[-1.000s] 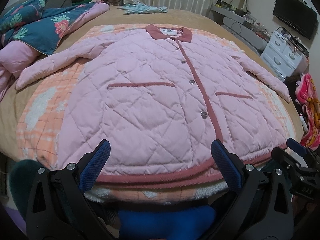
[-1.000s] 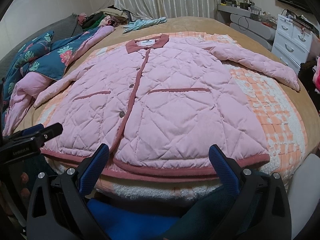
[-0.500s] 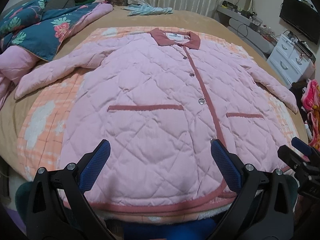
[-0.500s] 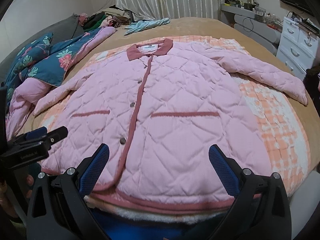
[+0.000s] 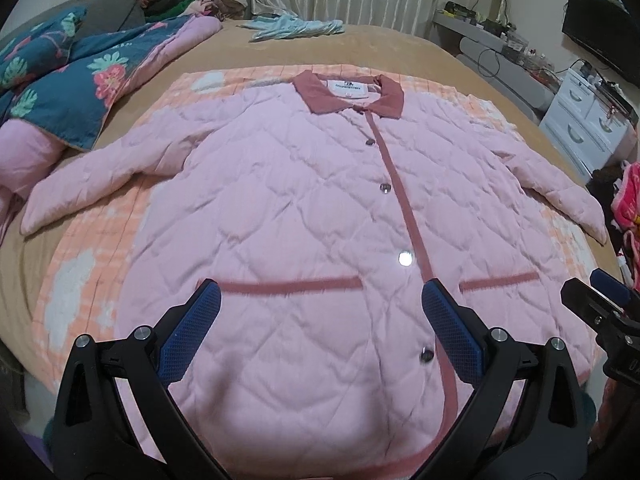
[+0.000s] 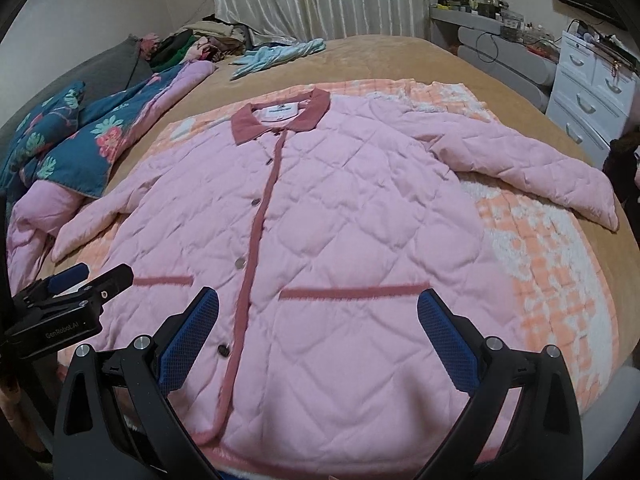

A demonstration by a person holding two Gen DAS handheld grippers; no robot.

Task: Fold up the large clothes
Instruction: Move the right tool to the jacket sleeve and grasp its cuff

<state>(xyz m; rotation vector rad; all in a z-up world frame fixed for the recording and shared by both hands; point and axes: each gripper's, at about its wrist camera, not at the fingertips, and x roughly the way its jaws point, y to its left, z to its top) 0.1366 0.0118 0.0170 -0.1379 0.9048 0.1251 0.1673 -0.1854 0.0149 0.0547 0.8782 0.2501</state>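
Note:
A pink quilted jacket (image 5: 296,208) with a dark rose collar and trim lies flat and buttoned on the bed, sleeves spread out; it also shows in the right wrist view (image 6: 344,216). My left gripper (image 5: 320,320) is open and empty above the jacket's lower left front, over its pocket band. My right gripper (image 6: 318,320) is open and empty above the lower right front. The right gripper shows at the right edge of the left wrist view (image 5: 604,312); the left gripper shows at the left of the right wrist view (image 6: 68,292).
An orange and white blanket (image 5: 84,272) lies under the jacket on the tan bed (image 5: 380,48). A floral blue quilt (image 5: 72,92) lies at the left, a light blue garment (image 5: 292,26) at the far end. White drawers (image 6: 592,88) stand at the right.
Both grippers have moved forward from the bed's foot edge to above the jacket's lower part. The hem has slid beneath the fingers. Both stay open.

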